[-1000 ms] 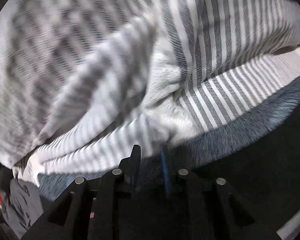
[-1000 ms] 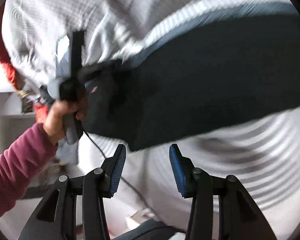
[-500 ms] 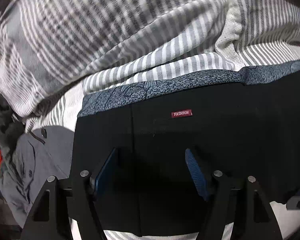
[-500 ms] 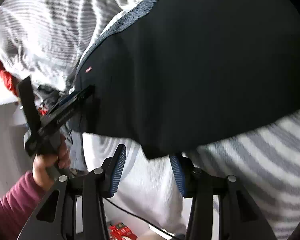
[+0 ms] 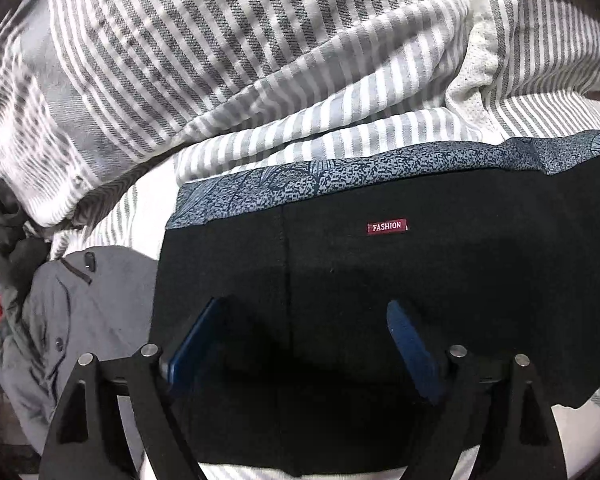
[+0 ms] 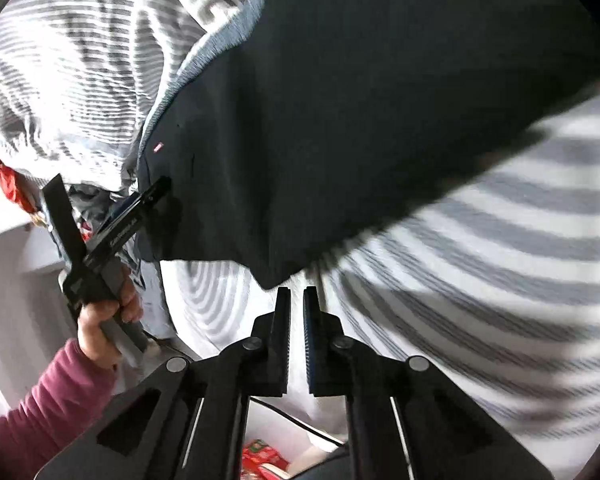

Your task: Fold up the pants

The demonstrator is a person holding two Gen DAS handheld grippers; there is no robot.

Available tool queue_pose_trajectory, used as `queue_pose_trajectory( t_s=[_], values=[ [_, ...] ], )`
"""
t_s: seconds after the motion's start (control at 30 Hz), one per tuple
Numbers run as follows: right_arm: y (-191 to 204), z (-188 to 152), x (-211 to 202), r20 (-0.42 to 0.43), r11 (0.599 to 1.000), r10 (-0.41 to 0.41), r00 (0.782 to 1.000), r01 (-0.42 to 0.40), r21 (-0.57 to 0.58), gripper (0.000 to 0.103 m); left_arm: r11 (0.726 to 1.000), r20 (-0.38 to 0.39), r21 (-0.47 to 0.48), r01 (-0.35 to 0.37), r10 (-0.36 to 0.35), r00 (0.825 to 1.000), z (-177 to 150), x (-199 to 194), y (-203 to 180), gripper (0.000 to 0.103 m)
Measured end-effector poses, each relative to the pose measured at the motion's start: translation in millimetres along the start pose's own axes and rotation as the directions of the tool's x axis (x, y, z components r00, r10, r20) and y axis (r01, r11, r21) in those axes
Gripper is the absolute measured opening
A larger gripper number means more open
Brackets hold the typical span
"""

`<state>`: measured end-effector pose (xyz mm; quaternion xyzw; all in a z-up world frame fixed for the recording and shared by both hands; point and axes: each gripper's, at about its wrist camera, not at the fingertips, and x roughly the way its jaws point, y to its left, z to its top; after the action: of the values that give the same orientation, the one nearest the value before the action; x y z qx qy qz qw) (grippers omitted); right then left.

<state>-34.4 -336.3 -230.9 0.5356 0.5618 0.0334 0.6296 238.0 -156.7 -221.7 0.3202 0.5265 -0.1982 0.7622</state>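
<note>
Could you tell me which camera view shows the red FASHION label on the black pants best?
The left wrist view: the FASHION label sits close and sharp on the black pants, its lettering readable. In the right wrist view it is only a tiny red fleck, unreadable.

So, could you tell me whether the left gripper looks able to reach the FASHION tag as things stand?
Probably yes: the left gripper is open over the pants, and the tag lies uncovered just ahead of its fingers.

Grey-and-white striped bedding (image 5: 260,80) carries the black pants (image 5: 420,280) — grey garment (image 5: 92,312) beside them
</note>
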Motion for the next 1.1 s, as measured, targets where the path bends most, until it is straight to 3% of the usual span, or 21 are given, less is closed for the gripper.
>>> queue_pose_trajectory(
  t_s=[0.07, 0.13, 0.17, 0.2, 0.23, 0.27, 0.33, 0.63, 0.73, 0.77, 0.8, 0.87, 0.9, 0.97, 1.1],
  values=[
    [-1, 1, -27, 0.033, 0.999, -0.031, 0.999, 0.032, -0.022, 0.012, 1.0, -0.006, 0.011, 0.007, -0.007, 1.0, 2, -11, -9, 0.087],
    [-2, 10, -63, 0.113, 0.995, -0.082, 0.99, 0.087, -0.039, 0.018, 0.998, 0.012, 0.013, 0.059, -0.059, 0.998, 4, -27, -23, 0.087],
    [-3, 19, -81, 0.163, 0.991, -0.116, 0.98, 0.124, -0.041, 0.028, 0.996, 0.017, 0.023, 0.085, -0.086, 0.996, 5, -36, -35, 0.087],
    [-5, 31, -106, 0.234, 0.985, -0.156, 0.96, 0.17, -0.037, 0.039, 0.992, 0.019, 0.039, 0.119, -0.12, 0.993, 8, -44, -51, 0.087],
    [-7, 39, -117, 0.275, 0.981, -0.175, 0.946, 0.192, -0.035, 0.042, 0.989, 0.021, 0.05, 0.138, -0.139, 0.99, 9, -50, -64, 0.087],
    [-12, 52, -138, 0.333, 0.973, -0.211, 0.919, 0.23, -0.02, 0.044, 0.984, 0.022, 0.068, 0.163, -0.165, 0.986, 12, -55, -80, 0.087],
    [-20, 68, -160, 0.382, 0.961, -0.262, 0.886, 0.275, 0.02, 0.044, 0.973, 0.017, 0.111, 0.203, -0.207, 0.978, 19, -62, -114, 0.087],
    [-102, 110, -275, 0.494, 0.875, -0.477, 0.727, 0.449, 0.182, 0.044, 0.932, 0.027, 0.177, 0.316, -0.326, 0.945, 72, -97, -264, 0.087],
    [-139, 129, -308, 0.51, 0.855, -0.514, 0.69, 0.463, 0.235, 0.044, 0.928, 0.018, 0.154, 0.339, -0.345, 0.938, 96, -100, -299, 0.087],
    [-158, 132, -317, 0.49, 0.841, -0.539, 0.685, 0.473, 0.262, 0.044, 0.928, 0.016, 0.147, 0.343, -0.349, 0.937, 103, -100, -310, 0.087],
    [-181, 133, -324, 0.452, 0.826, -0.564, 0.691, 0.474, 0.305, 0.034, 0.931, 0.017, 0.139, 0.338, -0.343, 0.939, 111, -99, -322, 0.087],
    [-213, 129, -342, 0.44, 0.847, -0.52, 0.732, 0.376, 0.374, 0.006, 0.939, 0.009, 0.12, 0.321, -0.324, 0.946, 121, -94, -338, 0.087],
    [-218, 128, -352, 0.442, 0.857, -0.497, 0.747, 0.342, 0.386, 0.007, 0.946, 0.008, 0.096, 0.31, -0.312, 0.95, 127, -92, -346, 0.087],
    [-208, 139, -363, 0.473, 0.872, -0.484, 0.736, 0.363, 0.329, 0.013, 0.952, 0.005, 0.062, 0.299, -0.3, 0.954, 133, -85, -354, 0.087],
    [-188, 183, -364, 0.517, 0.902, -0.427, 0.742, 0.39, 0.185, 0.013, 0.971, -0.018, -0.001, 0.238, -0.238, 0.971, 137, -69, -365, 0.087]
  ],
)
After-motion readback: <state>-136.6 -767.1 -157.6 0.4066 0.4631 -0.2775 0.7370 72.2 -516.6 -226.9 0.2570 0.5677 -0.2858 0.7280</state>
